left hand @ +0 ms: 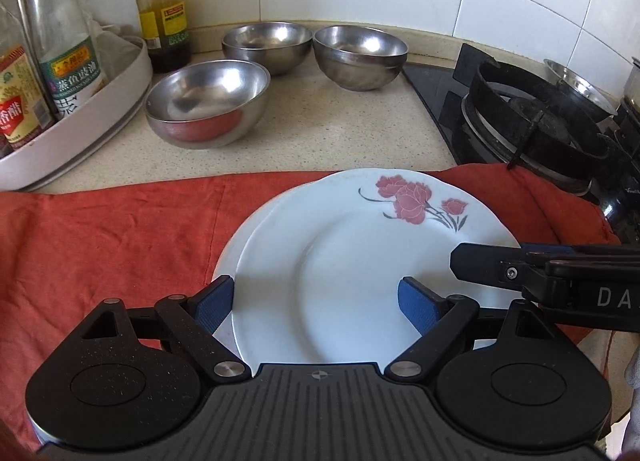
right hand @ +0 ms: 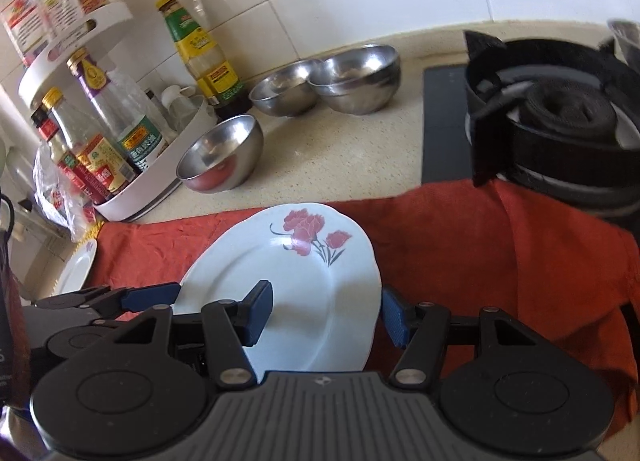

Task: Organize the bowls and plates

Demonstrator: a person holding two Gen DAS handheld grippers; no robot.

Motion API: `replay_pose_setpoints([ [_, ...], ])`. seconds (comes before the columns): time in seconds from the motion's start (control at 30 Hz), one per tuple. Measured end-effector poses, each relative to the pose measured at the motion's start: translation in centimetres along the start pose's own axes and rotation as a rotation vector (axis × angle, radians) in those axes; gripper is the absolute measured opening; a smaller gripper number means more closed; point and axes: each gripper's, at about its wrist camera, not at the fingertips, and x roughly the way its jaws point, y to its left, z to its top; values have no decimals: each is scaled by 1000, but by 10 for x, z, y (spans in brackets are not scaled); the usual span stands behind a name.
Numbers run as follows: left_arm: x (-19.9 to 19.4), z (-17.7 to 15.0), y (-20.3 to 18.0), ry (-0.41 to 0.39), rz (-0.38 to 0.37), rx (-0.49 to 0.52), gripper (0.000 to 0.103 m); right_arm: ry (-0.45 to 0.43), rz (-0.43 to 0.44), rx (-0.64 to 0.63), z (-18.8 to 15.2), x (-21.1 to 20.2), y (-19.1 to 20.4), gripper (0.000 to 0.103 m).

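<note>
Flowered plate (left hand: 360,261) near edge hidden by left gripper (left hand: 316,305), second plate (left hand: 232,253) mostly covered

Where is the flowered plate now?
The flowered plate lies on the red cloth, low in both views, in front of three steel bowls.

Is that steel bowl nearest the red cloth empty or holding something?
Empty. The nearest steel bowl stands upright, and its shiny inside shows only reflections, no food or liquid.
</note>
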Motion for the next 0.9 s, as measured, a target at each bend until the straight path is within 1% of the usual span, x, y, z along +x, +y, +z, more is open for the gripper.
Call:
replay_pose_setpoints([
  [0.1,0,1,4,-3,22,-11,92,10,15,-5,3,9,2,60],
  [0.13,-1,1,6,-4,28,-15,91,22,13,-7,5,14,4,63],
  [0.23,-3,0,10,-6,45,-17,90,20,0,-62,8,17,11,64],
  [0.3,-6,-1,14,-7,32,-32,90,2,10,-66,9,12,7,64],
  [0.4,-19,-2,24,-46,49,-65,91,-44,-27,-72,8,0,-1,64],
  [0.47,-22,-1,30,-55,63,-78,96,-22,-30,-89,6,-4,-3,64],
  [0.53,-19,-3,35,-41,75,-96,96,23,8,-86,2,-3,-5,64],
  [0.6,-15,-6,37,-16,64,-102,95,76,59,-82,-1,2,-6,64],
  [0.67,-9,-9,37,12,36,-107,95,108,100,-69,-2,9,-7,64],
  [0.7,-5,-10,36,25,16,-109,94,110,100,-69,-2,12,-5,64],
  [0.8,1,-9,36,20,-41,-113,94,108,77,-81,-1,19,1,64],
  [0.83,3,-6,36,16,-55,-109,91,104,66,-95,0,21,5,64],
  [0.87,4,-4,35,13,-72,-103,87,102,53,-111,1,22,9,64],
  [0.9,4,-1,33,14,-72,-96,88,101,51,-115,1,24,11,64],
])
